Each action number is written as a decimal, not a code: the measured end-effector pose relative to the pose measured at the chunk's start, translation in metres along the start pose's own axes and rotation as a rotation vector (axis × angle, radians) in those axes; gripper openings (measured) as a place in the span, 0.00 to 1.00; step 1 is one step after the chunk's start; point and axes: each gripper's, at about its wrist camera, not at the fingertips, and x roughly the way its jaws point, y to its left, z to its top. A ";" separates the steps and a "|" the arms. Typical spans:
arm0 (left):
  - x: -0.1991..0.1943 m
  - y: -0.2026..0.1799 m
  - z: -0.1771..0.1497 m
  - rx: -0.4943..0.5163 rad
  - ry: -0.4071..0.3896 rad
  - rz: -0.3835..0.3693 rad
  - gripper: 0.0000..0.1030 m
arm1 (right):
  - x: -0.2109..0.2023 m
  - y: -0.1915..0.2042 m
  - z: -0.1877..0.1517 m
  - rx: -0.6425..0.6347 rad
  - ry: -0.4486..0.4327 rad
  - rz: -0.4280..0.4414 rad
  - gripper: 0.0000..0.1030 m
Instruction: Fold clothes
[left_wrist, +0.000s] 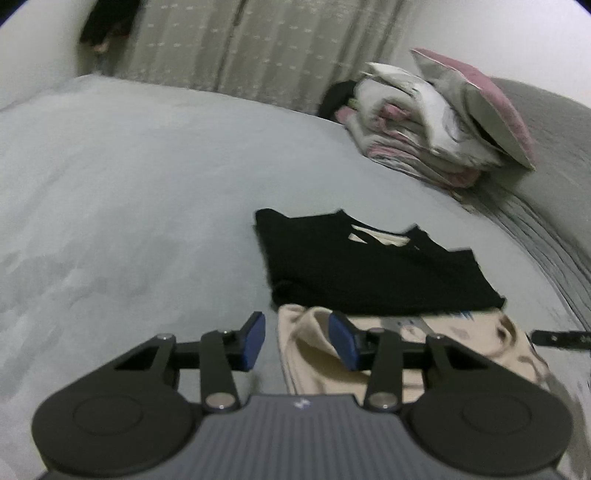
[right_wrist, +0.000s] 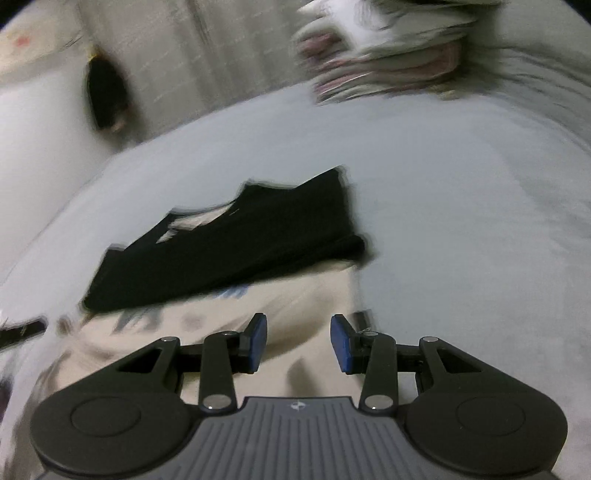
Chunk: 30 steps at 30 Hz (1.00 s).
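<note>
A black folded garment (left_wrist: 369, 266) (right_wrist: 229, 243) lies flat on the grey bed sheet (left_wrist: 129, 221). In front of it lies a cream garment (left_wrist: 454, 347) (right_wrist: 207, 317) with a blue-grey print, partly rumpled. My left gripper (left_wrist: 297, 339) hovers over the cream garment's left edge. Its blue pads (left_wrist: 255, 339) stand apart with nothing pinched between them. My right gripper (right_wrist: 299, 343) is above the same garment near its right edge. The cloth shows in the gap between that gripper's jaws, which also stand apart, and the pads (right_wrist: 340, 343) do not press it. The right wrist view is motion-blurred.
A pile of folded bedding and a pink-backed pillow (left_wrist: 443, 122) (right_wrist: 388, 55) sits at the far side of the bed. Beyond hangs a pale curtain (left_wrist: 258, 44), with a dark object (left_wrist: 107, 26) beside it. A grey quilted cover (left_wrist: 554, 184) runs along the right.
</note>
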 end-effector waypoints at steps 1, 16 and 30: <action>-0.002 -0.001 -0.001 0.020 0.013 -0.015 0.37 | 0.003 0.006 -0.002 -0.027 0.027 0.020 0.37; 0.030 -0.049 -0.026 0.227 0.221 -0.223 0.37 | 0.062 0.071 -0.016 -0.062 0.041 0.162 0.33; 0.040 -0.018 -0.018 0.012 0.019 0.168 0.54 | 0.037 0.029 -0.008 0.130 -0.233 -0.097 0.34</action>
